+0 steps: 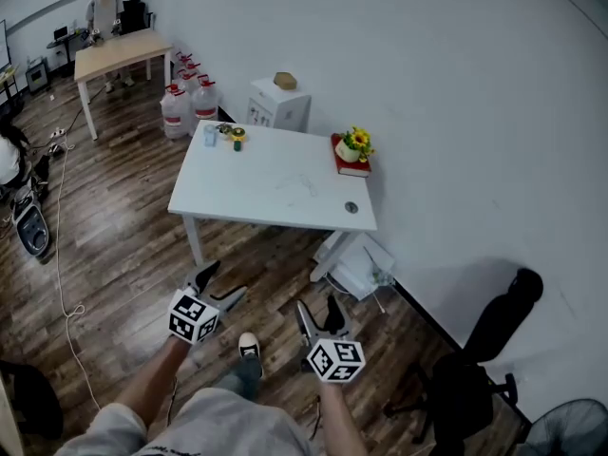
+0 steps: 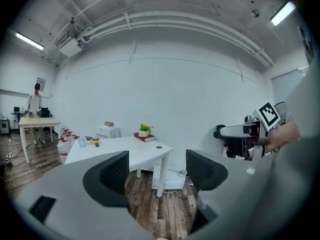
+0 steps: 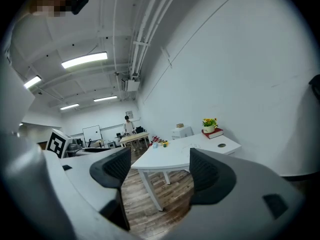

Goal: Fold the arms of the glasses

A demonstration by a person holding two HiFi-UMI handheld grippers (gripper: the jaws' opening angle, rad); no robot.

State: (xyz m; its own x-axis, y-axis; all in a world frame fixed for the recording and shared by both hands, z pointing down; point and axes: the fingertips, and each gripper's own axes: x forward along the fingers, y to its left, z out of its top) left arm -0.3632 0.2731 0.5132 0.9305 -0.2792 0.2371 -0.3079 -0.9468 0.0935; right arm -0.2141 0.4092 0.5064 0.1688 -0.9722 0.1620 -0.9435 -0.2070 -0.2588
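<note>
White table, glasses barely discernible

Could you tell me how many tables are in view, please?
2: a white table mid-room and a wooden table at far left; others may be hidden behind it.

Matt white table, seemingly wooden floor

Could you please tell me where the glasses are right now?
In the head view the glasses lie near the middle of the white table, to the left of the flower pot on the red book.
</note>
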